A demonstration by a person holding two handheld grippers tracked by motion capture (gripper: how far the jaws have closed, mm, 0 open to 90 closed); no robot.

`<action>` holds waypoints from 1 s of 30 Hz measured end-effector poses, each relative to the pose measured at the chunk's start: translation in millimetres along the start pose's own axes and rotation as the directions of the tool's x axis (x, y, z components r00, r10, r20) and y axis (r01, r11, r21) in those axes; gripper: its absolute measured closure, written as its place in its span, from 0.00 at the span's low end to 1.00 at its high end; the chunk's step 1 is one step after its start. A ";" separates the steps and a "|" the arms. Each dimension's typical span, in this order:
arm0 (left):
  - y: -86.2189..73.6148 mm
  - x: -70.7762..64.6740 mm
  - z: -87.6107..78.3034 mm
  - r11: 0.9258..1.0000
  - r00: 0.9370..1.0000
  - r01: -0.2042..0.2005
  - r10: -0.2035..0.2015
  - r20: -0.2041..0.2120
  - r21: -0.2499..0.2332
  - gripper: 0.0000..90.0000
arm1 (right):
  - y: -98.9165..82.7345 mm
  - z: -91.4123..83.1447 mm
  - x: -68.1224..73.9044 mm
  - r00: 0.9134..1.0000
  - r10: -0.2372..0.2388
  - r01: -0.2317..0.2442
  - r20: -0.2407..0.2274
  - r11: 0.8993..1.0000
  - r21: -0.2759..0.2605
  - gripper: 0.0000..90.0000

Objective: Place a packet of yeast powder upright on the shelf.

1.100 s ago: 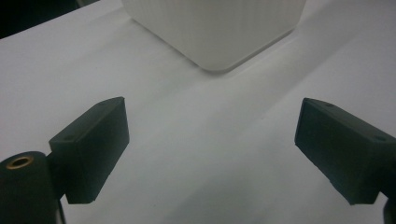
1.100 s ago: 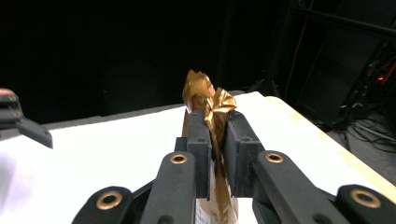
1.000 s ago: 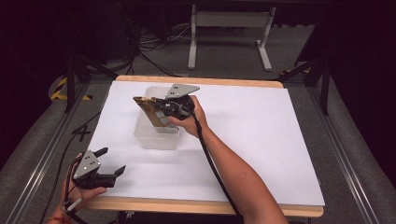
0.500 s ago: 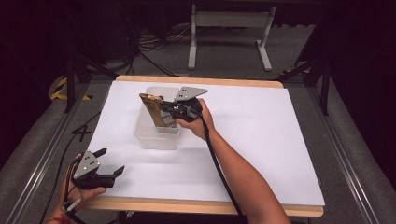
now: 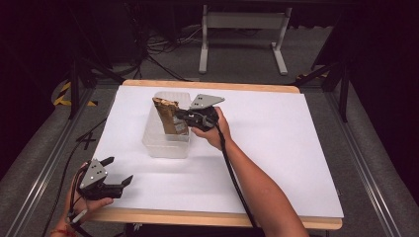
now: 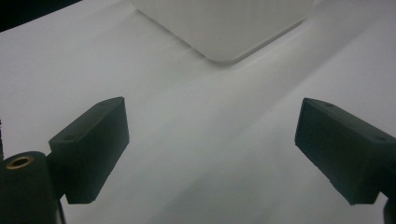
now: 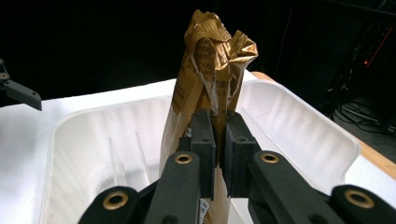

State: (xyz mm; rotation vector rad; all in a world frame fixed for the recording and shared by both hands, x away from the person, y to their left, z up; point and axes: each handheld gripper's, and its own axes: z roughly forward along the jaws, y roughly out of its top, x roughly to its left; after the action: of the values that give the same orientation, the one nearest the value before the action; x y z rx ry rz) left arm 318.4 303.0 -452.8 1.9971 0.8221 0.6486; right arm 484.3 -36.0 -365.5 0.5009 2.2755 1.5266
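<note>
Your right gripper (image 5: 179, 115) reaches out on an extended forearm, jaws pinched together, while your left gripper (image 5: 117, 171) rests low, jaws spread wide.

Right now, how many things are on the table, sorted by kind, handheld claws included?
Gold foil snack bag, pinched in the right claw: 1
Clear plastic tub: 1
Handheld claws, counting the open left claw at the table's near edge: 2
White table cover: 1
Total: 5
</note>
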 end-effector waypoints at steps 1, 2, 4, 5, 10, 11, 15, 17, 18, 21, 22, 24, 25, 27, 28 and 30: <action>0.3 0.0 -0.1 1.000 1.000 -0.002 0.002 0.000 0.001 0.12 | -0.4 -0.1 -0.3 1.000 0.002 -0.002 -0.002 1.000 0.001 0.95; 0.4 0.1 -0.5 1.000 1.000 -0.004 0.004 -0.002 -0.001 0.12 | -0.4 -0.1 0.0 1.000 0.000 0.000 -0.001 1.000 0.003 0.95; 0.3 0.4 -1.1 1.000 1.000 -0.003 0.003 -0.002 -0.004 0.12 | 0.0 -0.5 1.1 1.000 -0.015 0.015 0.001 1.000 0.011 0.95; 0.1 0.7 -1.4 1.000 1.000 -0.001 0.001 -0.001 -0.004 0.12 | 0.0 -0.9 1.7 1.000 -0.015 0.015 -0.001 1.000 0.013 0.96; 0.6 0.7 -1.8 1.000 1.000 0.001 -0.001 -0.003 -0.010 0.12 | -1.9 -3.4 2.1 1.000 -0.012 0.012 -0.007 1.000 0.015 0.98; 0.8 0.4 -1.9 1.000 1.000 -0.001 0.001 -0.002 -0.010 0.12 | -2.3 -3.8 2.2 1.000 -0.012 0.012 -0.008 1.000 0.012 0.98; 1.1 0.2 -1.2 1.000 1.000 -0.001 0.001 -0.003 -0.005 0.12 | -2.7 -3.9 3.8 1.000 -0.013 0.013 -0.007 1.000 0.013 0.99; 1.4 0.1 -1.4 1.000 1.000 0.001 -0.001 0.000 -0.014 0.12 | -3.6 -4.3 4.6 1.000 -0.015 0.015 -0.001 1.000 0.009 0.99; 1.5 0.3 -1.3 1.000 1.000 0.000 0.000 -0.001 -0.012 0.12 | -4.0 -4.8 4.1 1.000 -0.012 0.012 -0.002 1.000 0.010 0.98; 1.7 1.1 -0.7 1.000 1.000 0.000 0.000 0.000 -0.011 0.12 | -4.2 -6.0 3.7 1.000 -0.012 0.012 0.010 1.000 0.021 0.96; 1.9 1.1 -0.5 1.000 1.000 0.001 -0.001 0.002 -0.012 0.12 | -4.3 -6.2 3.8 1.000 -0.016 0.016 0.016 1.000 0.025 0.94; 2.7 0.9 -0.4 1.000 1.000 0.008 -0.008 0.003 -0.018 0.12 | -3.6 -6.7 4.0 1.000 -0.016 0.015 0.017 0.999 0.044 0.92; 3.1 0.8 -0.4 1.000 1.000 0.009 -0.009 0.003 -0.019 0.12 | -2.5 -7.5 5.3 0.999 -0.033 0.032 0.023 0.998 0.052 0.92; 3.4 1.2 -0.7 1.000 1.000 0.009 -0.009 0.005 -0.023 0.12 | 0.6 -10.4 6.0 0.998 -0.049 0.046 0.038 0.997 0.065 0.87; 3.3 1.3 -0.6 1.000 1.000 0.010 -0.010 0.003 -0.021 0.12 | 1.6 -12.1 6.2 0.998 -0.048 0.045 0.034 0.997 0.068 0.87; 3.1 1.2 -0.2 1.000 1.000 0.010 -0.010 0.002 -0.019 0.12 | 2.6 -15.5 6.6 0.996 -0.067 0.062 0.055 0.995 0.076 0.84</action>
State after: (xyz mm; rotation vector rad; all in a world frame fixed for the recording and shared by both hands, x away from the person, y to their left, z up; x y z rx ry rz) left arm 320.0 302.8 -449.9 1.9747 0.8215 0.6465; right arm 471.4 -44.4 -358.2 0.4802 2.2885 1.3834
